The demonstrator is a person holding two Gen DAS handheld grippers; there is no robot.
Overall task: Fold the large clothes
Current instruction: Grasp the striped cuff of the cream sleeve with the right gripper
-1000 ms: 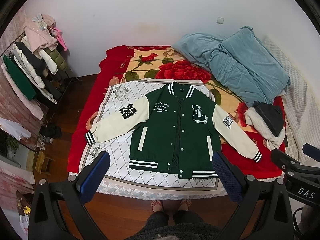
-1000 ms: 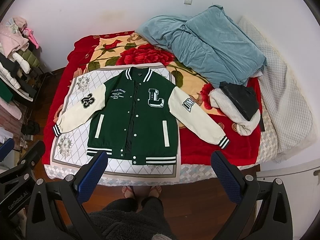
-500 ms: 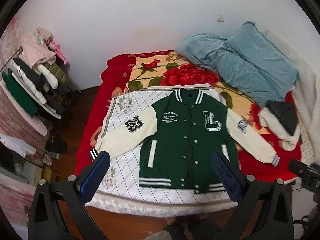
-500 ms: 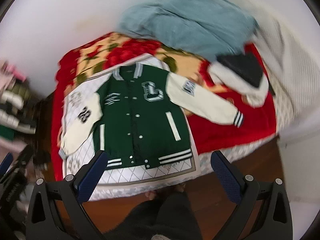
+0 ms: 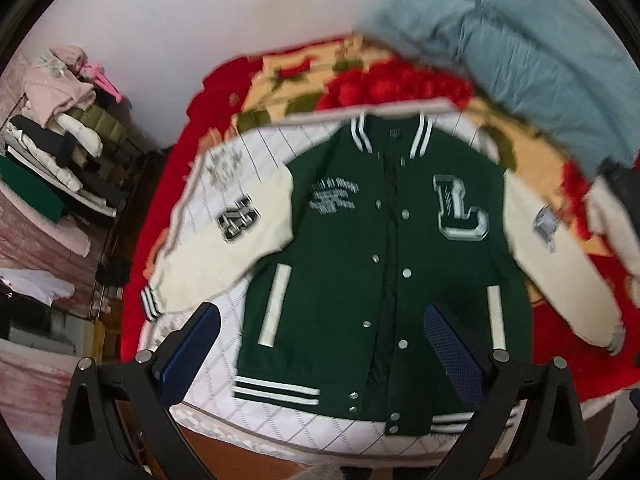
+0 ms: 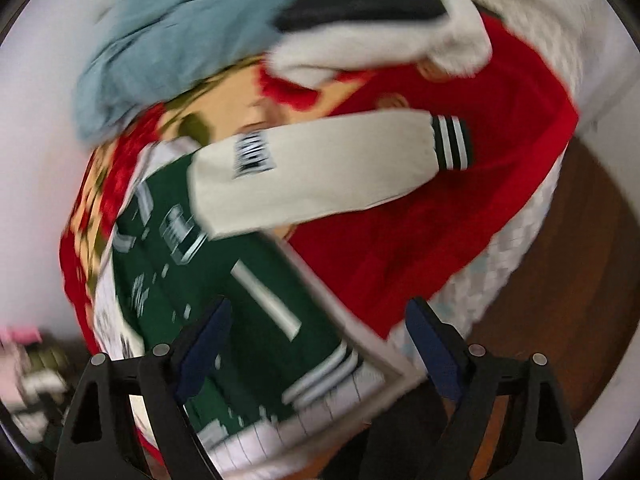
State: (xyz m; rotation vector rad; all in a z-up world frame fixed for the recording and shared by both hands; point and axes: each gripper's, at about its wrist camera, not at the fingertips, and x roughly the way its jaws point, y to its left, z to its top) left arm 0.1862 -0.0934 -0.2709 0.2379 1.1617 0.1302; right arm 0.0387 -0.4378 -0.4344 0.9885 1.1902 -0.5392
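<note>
- Jacket (image 5: 384, 264) lies flat, frame centre, unfolded.
- Left gripper (image 5: 320, 348) and right gripper (image 6: 320, 336): fingers spread, empty.
- Right: pinch the cuff (image 6: 452, 142), upper right, and fold the sleeve inward.

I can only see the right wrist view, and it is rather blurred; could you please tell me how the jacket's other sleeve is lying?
Observer: The other sleeve, the one with the number patch, lies spread out sideways on the white quilted sheet.
Operator: Thank you. Is the left gripper holding anything?
Observer: No. The left gripper hovers over the lower front of the jacket, jaws open with nothing between them.
Operator: And is the front fastened?
Observer: It appears unsnapped. A dark strip of lining shows down the middle between the two rows of snaps.
</note>
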